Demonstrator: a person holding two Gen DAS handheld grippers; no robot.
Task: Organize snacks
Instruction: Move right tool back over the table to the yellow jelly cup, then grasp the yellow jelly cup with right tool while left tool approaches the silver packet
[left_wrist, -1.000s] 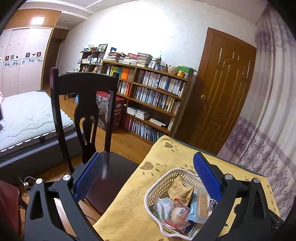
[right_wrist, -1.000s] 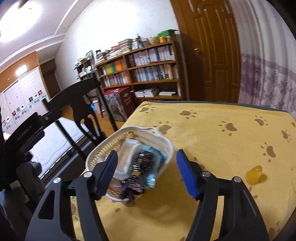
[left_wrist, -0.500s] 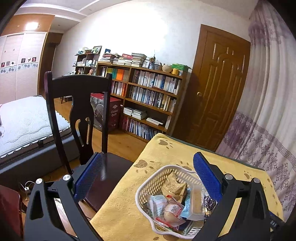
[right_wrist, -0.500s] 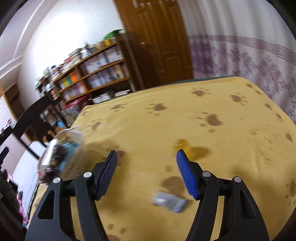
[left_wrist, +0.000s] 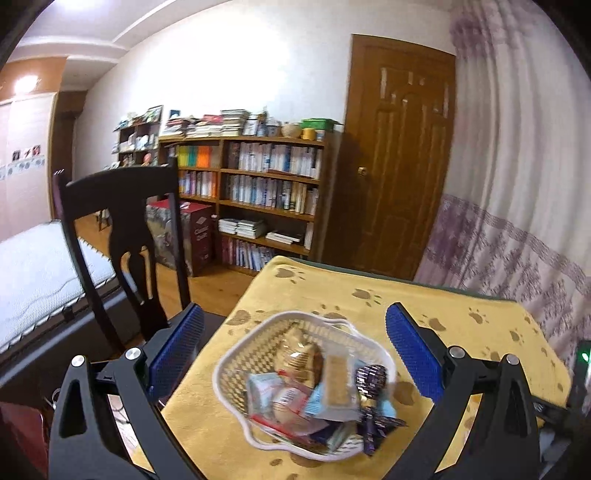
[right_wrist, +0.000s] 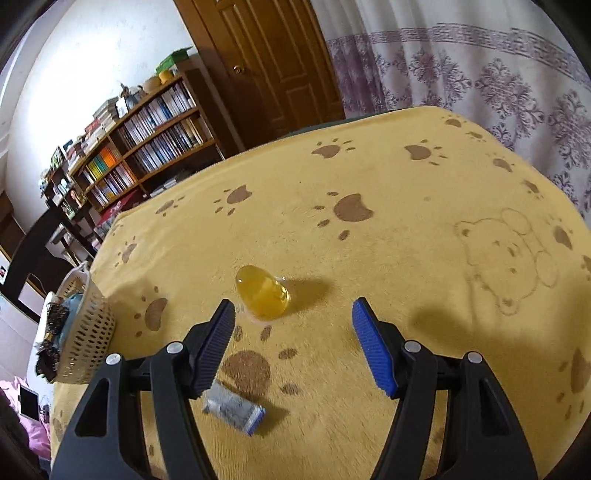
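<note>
Right hand-held gripper (right_wrist: 293, 314): jaws wide and empty, hovering low over the tabletop (right_wrist: 406, 206).
Jelly cup (right_wrist: 263, 293): loose on the cloth, at about 11 o'clock from the gap between the jaws, close to the left pad.
Grey packet (right_wrist: 233, 406): lies flat at 7 o'clock of the gap, partly under the left finger.
Basket (left_wrist: 258, 428): sits near the tabletop's near-left corner, piled with snacks (left_wrist: 314, 387).
Left hand-held gripper (left_wrist: 293, 341): jaws wide and empty, framing the basket from above.
Risk, cup: it is off-centre, so closing as things stand likely knocks it aside or tips it; its rounded, smooth shape could squirt out of the pads.
Risk, basket: the heap looks full, and a purple wrapper (left_wrist: 369, 424) hangs over the rim, so another drop may spill it.
Risk, packet: a low finger could drag it.
Unclear: the basket is motion-blurred in the left view and cut by the edge in the right; snack labels are unreadable; whether the cup is sealed cannot be told.
</note>
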